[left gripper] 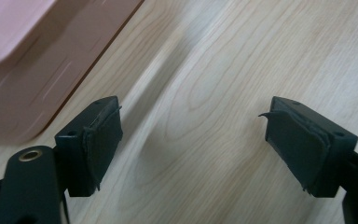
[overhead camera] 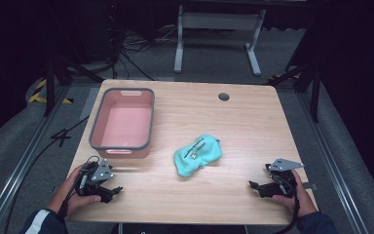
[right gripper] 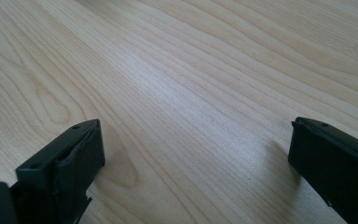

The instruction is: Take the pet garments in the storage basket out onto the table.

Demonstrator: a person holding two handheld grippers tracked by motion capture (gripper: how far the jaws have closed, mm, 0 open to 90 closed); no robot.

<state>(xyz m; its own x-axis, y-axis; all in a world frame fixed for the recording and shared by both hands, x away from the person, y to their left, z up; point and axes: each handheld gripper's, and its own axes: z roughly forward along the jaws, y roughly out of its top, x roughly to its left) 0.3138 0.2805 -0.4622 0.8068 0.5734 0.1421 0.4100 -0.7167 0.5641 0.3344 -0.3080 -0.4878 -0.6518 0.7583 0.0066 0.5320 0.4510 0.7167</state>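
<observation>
While tools point(overhead camera: 112, 190) gape, cloth point(overhead camera: 198, 155) lies well apart.

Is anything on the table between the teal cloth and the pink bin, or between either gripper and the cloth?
Nothing visible. Bare wood separates the teal cloth from the pink bin, and also from the left gripper and right gripper, both open and holding nothing.
</observation>
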